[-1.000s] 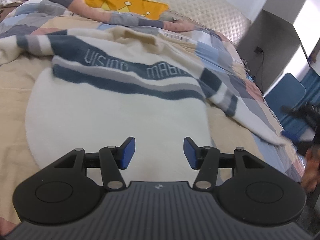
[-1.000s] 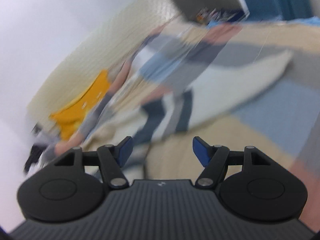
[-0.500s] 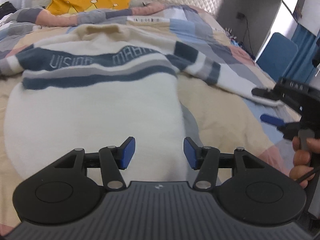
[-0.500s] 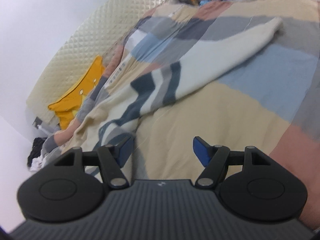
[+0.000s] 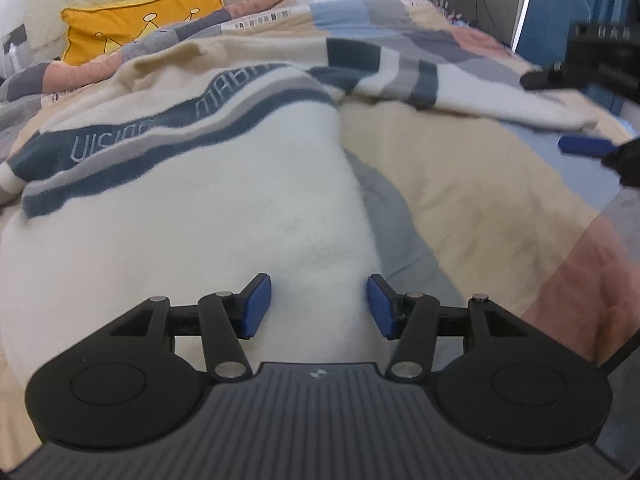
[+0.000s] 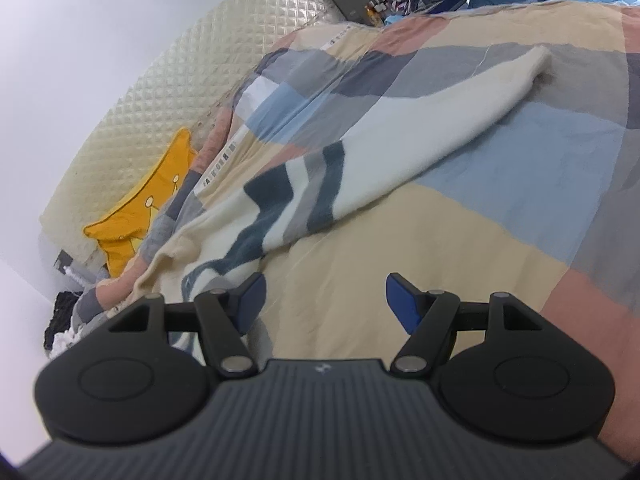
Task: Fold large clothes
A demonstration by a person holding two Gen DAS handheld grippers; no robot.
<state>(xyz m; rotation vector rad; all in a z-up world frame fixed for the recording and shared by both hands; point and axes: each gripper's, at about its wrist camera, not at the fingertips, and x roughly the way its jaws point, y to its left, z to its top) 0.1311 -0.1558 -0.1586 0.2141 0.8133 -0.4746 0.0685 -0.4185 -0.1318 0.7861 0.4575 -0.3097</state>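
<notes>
A large cream sweater (image 5: 208, 208) with dark blue and grey chest stripes and lettering lies spread on the bed. Its right sleeve (image 6: 420, 132) stretches out flat across the patchwork cover. My left gripper (image 5: 319, 306) hovers open over the sweater's lower right edge, with nothing between its blue pads. My right gripper (image 6: 324, 302) stands open low over the bedcover, just short of the sleeve and beside the sweater's side. That same right gripper (image 5: 580, 112) shows at the right edge of the left wrist view, near the sleeve's cuff.
A patchwork bedcover (image 5: 460, 184) in beige, blue, grey and pink covers the bed. A yellow cushion (image 5: 140, 20) leans on the quilted headboard (image 6: 208, 72). A blue chair (image 5: 556, 20) and a grey cabinet stand past the bed's right side.
My left gripper has slid right and lower along the sweater's hem to its right edge and rolled. The right gripper has settled slightly lower; its view went from blurred to sharp.
</notes>
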